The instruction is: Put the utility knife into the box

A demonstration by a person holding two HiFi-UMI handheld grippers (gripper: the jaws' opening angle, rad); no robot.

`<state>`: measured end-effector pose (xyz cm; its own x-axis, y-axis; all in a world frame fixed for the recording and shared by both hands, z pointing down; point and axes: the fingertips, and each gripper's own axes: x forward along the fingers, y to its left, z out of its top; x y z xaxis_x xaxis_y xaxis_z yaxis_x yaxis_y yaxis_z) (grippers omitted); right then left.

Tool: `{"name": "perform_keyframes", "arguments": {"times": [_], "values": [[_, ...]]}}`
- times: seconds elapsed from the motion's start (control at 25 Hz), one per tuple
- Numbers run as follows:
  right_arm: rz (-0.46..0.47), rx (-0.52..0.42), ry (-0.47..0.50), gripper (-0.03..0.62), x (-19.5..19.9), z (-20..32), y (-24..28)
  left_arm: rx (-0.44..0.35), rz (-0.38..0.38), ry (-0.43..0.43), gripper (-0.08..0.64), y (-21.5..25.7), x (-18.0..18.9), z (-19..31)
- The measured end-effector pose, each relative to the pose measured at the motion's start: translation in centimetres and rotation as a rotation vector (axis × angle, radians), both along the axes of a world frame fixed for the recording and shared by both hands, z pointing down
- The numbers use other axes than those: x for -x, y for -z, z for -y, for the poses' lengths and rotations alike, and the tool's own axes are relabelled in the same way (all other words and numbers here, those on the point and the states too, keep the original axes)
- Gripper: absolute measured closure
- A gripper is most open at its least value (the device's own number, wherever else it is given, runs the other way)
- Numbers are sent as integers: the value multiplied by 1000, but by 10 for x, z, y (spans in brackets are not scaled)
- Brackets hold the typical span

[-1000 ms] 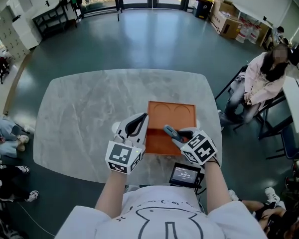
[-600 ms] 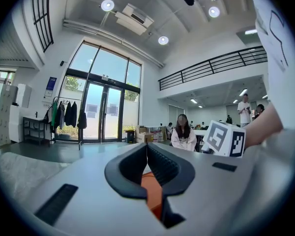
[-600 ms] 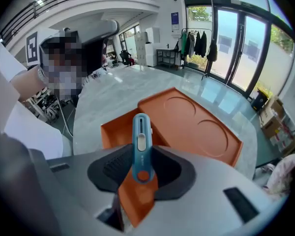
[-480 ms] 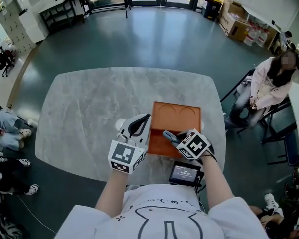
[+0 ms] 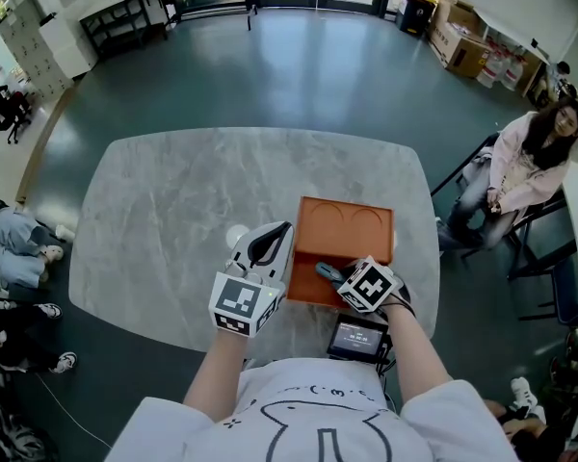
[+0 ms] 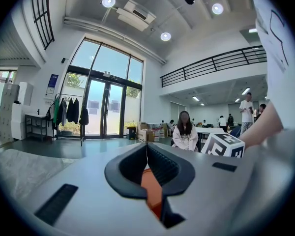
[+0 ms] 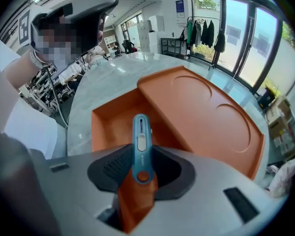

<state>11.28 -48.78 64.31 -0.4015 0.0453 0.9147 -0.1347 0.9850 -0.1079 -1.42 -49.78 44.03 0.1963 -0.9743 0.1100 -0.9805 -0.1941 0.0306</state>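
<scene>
An orange box [image 5: 352, 229] lies on the marble table [image 5: 173, 210]; its far part is a lid panel with two round recesses, and its near part is an open compartment [image 7: 113, 124]. My right gripper [image 5: 335, 277] is shut on a blue utility knife [image 5: 325, 271], pointing steeply down over that compartment. In the right gripper view the knife [image 7: 140, 141] sticks out between the jaws of the right gripper [image 7: 140, 159], slider facing up, tip over the box's open part. My left gripper [image 5: 281, 231] hovers by the box's left edge, shut and empty, as the left gripper view [image 6: 146, 149] confirms.
A small device with a lit screen [image 5: 356, 338] sits at the table's near edge, just behind my right hand. A small white object [image 5: 235, 236] lies left of my left gripper. A person [image 5: 525, 166] sits on a chair beyond the table's right side.
My right gripper has sunk with the knife toward the box's open compartment and tipped further downward. The left gripper has stayed beside the box.
</scene>
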Motion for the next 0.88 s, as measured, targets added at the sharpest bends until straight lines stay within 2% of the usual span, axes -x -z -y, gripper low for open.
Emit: {"name": "perform_keyframes", "arguments": {"times": [0.56,0.76,0.88], "values": [[-96,-41,29,456,2,-2,-27,22,3,16,545,-8,9,-8],[-110,-25,-12,443,2,1,-27,26,4,22,545,-4,19,-10],[-89,-15,-43,413,2,1,-25,28,3,13,545,-4,20,-10]]}}
